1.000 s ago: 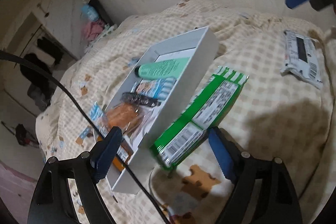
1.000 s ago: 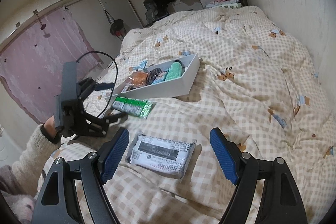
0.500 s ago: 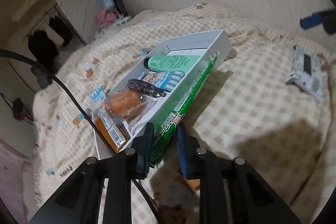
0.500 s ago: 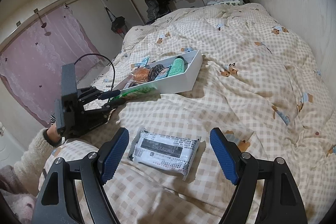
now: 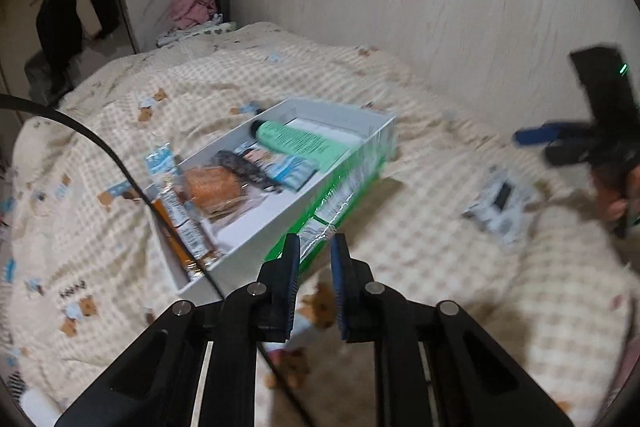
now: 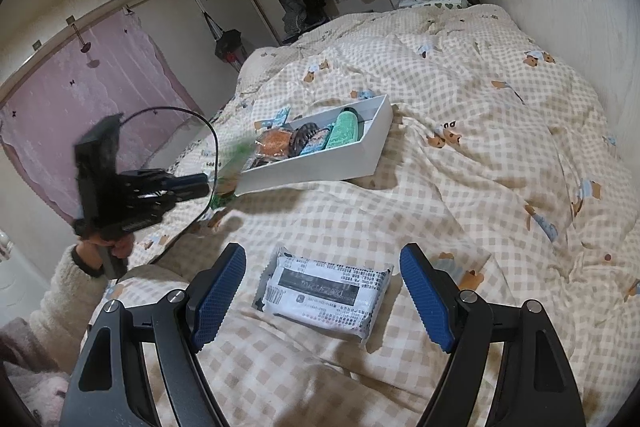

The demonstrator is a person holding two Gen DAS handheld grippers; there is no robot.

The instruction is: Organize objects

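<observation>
- Left gripper (image 5: 316,247) jaws are pinched on the near end of a green snack packet (image 5: 340,191), which leans against the white tray's (image 5: 260,239) near wall.
- Right gripper (image 6: 324,291) jaws gape wide and empty over a white wrapped packet (image 6: 324,291), lying on the bed (image 6: 480,147) well short of the tray.
- Step in hand, likely: carrying the green packet into the tray.
- Next: clear the wall and find a gap, since a green tube (image 5: 296,141), a bun (image 5: 212,187) and sachets crowd it.

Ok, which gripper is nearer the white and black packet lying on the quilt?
Right. The right gripper hangs open just over the white and black packet, jaws either side. The left gripper is off by the white box, clamping the green packet.
</observation>
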